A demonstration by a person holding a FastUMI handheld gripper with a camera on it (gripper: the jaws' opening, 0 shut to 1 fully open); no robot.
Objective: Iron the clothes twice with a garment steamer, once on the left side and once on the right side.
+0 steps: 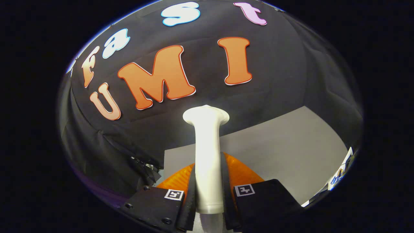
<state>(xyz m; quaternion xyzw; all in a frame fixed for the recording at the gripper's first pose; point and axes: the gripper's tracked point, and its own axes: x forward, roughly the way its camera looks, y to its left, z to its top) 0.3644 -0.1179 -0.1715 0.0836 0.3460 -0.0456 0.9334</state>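
My gripper (208,181) is shut on a white garment steamer (207,152), both fingers pressing on its upright handle. The handle rises between the fingers and widens into a flat head (206,115) above and beyond them, in front of the black booth wall. No garment shows in this view.
A grey tabletop (291,152) stretches beyond the fingers and to their right, up to the black cloth wall (291,71). Folds of that cloth hang to the left of the fingers. A small white printed item (339,173) lies at the table's right edge.
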